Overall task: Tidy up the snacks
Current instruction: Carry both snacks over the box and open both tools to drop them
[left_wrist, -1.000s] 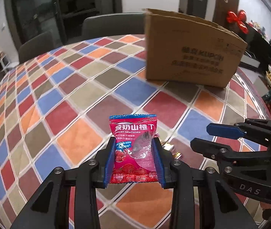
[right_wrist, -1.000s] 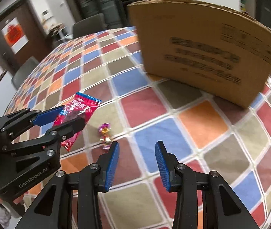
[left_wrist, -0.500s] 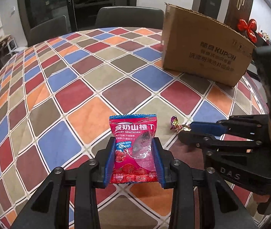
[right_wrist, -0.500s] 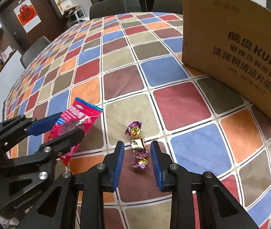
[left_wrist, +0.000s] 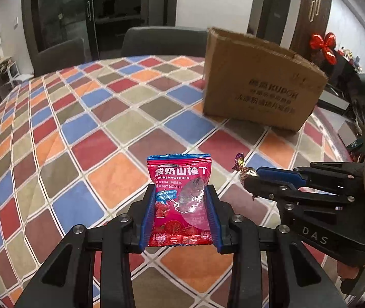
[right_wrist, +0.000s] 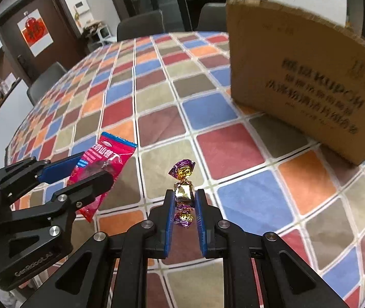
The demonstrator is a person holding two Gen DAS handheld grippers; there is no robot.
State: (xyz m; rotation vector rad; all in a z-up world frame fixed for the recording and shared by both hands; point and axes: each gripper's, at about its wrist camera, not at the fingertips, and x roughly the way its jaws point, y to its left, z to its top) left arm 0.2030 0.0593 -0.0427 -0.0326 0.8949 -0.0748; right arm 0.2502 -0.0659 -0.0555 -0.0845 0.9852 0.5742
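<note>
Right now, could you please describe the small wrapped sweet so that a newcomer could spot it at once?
Start at the large brown cardboard box on the chequered tablecloth and come towards the camera. There the right hand-held gripper pinches a small twist-wrapped candy in purple and gold foil. Unlike the flat red snack packet beside it, it is tiny, shiny and knotted at both ends.

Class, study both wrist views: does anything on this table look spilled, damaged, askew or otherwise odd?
Nothing stands out. The red snack packet sits intact in the left tool, the wrapped candy in the right tool, and the cardboard box stands upright on the checked tablecloth, with only rough top edges.
</note>
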